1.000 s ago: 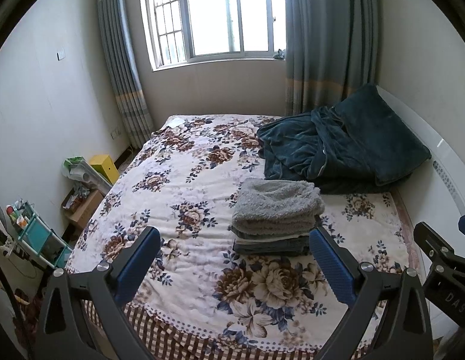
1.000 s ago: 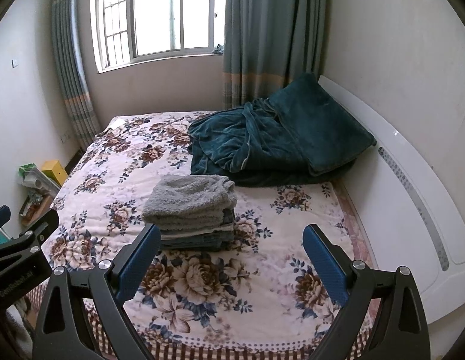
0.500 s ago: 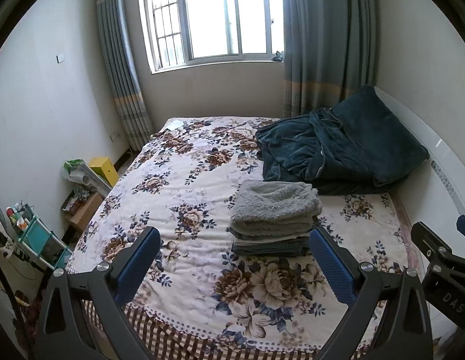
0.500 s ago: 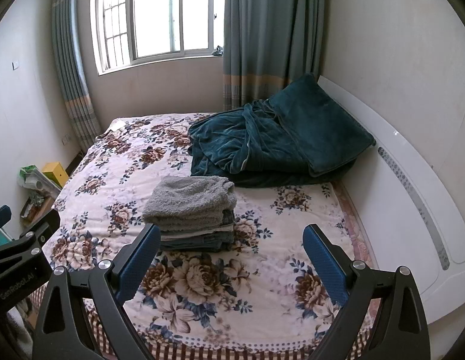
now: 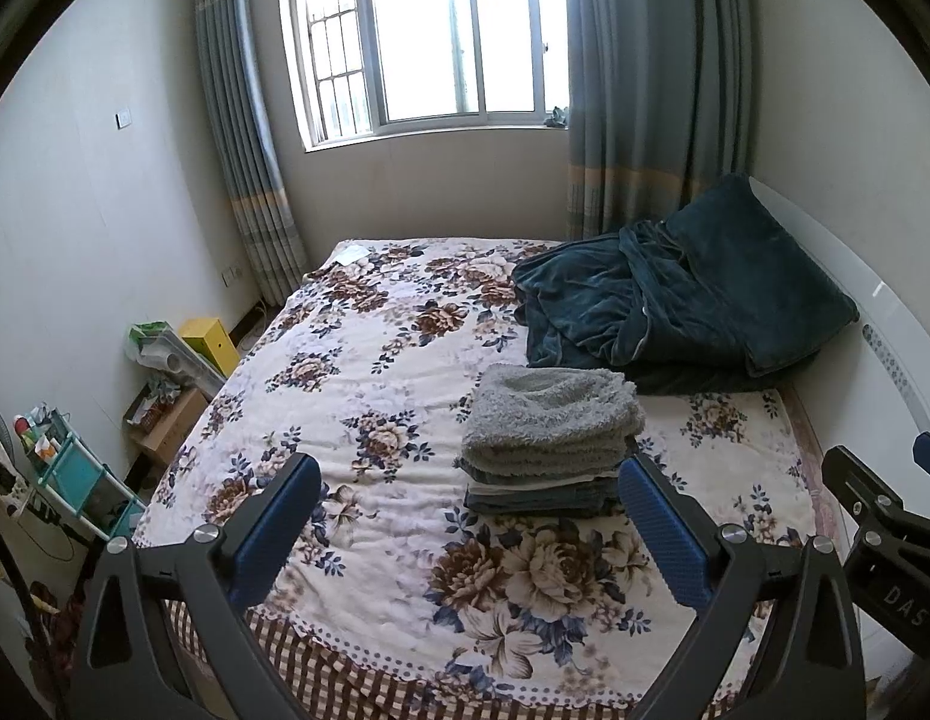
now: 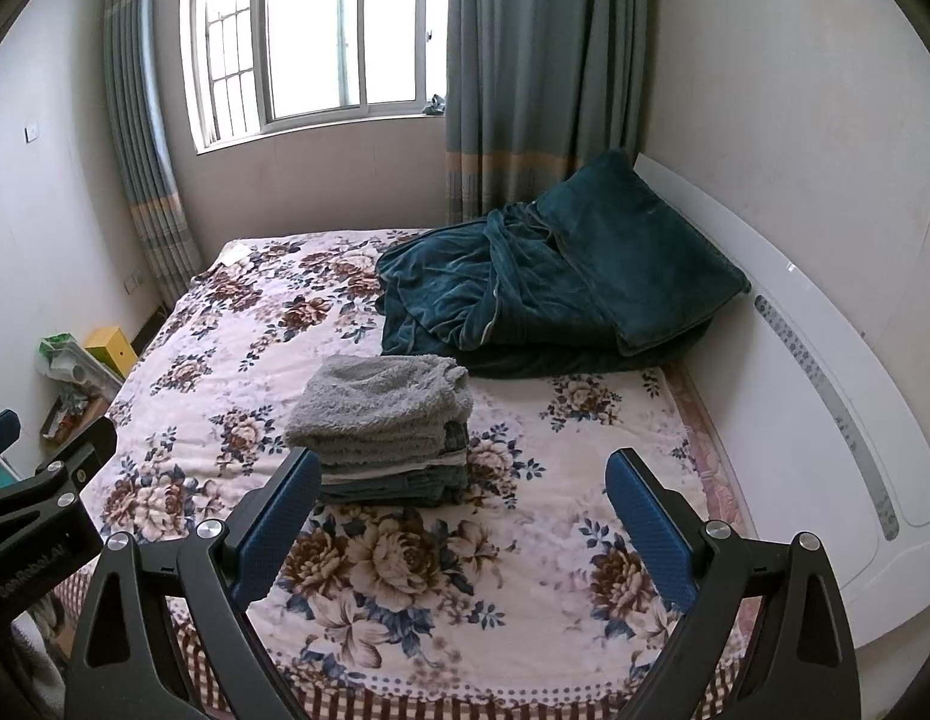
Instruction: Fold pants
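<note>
A stack of folded clothes (image 5: 549, 438) lies on the flowered bed (image 5: 375, 384), with fluffy grey pants on top and darker folded pieces under them. It also shows in the right wrist view (image 6: 384, 426). My left gripper (image 5: 468, 516) is open and empty, held back over the bed's near edge, short of the stack. My right gripper (image 6: 459, 510) is open and empty too, to the right of the left one, also short of the stack. Neither touches cloth.
A dark teal blanket and pillow (image 5: 681, 300) are heaped at the far right by the white headboard (image 6: 825, 372). A window with curtains is behind. Boxes and a teal rack (image 5: 75, 474) stand on the floor left of the bed.
Both grippers have drifted slightly back from the bed. The stack has not moved and both grippers stay open.
</note>
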The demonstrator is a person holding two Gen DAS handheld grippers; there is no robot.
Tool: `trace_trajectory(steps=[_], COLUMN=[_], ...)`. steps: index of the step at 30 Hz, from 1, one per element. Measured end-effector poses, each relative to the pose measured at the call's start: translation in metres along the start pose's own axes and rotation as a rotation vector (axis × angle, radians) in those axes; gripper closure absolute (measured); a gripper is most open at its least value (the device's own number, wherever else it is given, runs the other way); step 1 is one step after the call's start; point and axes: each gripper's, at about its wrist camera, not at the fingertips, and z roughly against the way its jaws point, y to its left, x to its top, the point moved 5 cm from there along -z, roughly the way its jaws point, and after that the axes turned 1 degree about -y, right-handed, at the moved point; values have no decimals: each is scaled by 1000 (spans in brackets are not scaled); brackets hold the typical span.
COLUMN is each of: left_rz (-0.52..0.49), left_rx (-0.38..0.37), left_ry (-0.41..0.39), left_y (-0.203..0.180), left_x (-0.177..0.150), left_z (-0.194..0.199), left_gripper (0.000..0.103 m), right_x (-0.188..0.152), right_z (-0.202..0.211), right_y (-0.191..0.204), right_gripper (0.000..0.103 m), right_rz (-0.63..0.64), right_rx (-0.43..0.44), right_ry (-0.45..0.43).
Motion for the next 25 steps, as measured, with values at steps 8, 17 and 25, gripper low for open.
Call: trace_trajectory(steps=[8, 17, 25], left_rz=[-3, -3, -17], left_rx=[0, 2, -2], left_ry=[-4, -4, -35], left_y=[0, -2, -6], left_x=[4, 3, 13], left_z=[1, 1, 3], left_gripper=[1, 1, 1], right_x=[-1, 2, 1], right_z=[0, 1, 1], right_y=[0, 2, 1], right_gripper=[5, 5, 5], right_rz=[-3, -4, -7], right_rx=[-2, 0, -1], right_ry=[-2, -4, -6])
